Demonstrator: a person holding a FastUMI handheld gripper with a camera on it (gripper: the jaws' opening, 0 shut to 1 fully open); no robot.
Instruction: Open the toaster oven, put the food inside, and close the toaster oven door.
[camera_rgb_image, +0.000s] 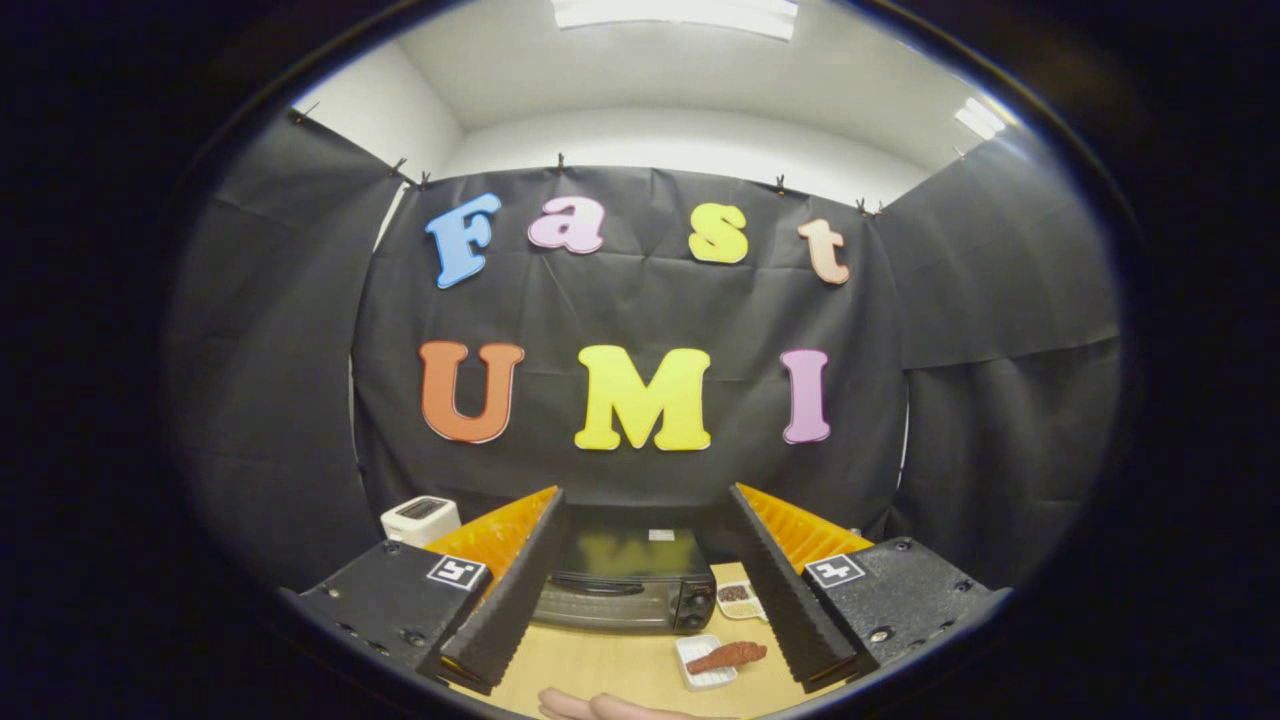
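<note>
A black toaster oven (625, 585) stands on the wooden table (600, 665) ahead of my fingers, its glass door shut and its knobs on the right side. A reddish-brown piece of food (728, 657) lies on a small white tray (706, 664) in front of the oven's right corner, near my right finger. My gripper (645, 580) is open and held above the table, with nothing between its fingers (510, 590). The oven shows in the gap between them.
A white toaster (421, 519) stands to the left, beyond my left finger. A small dish with dark food (738, 598) sits right of the oven. A person's hand (600, 706) rests on the table's near edge.
</note>
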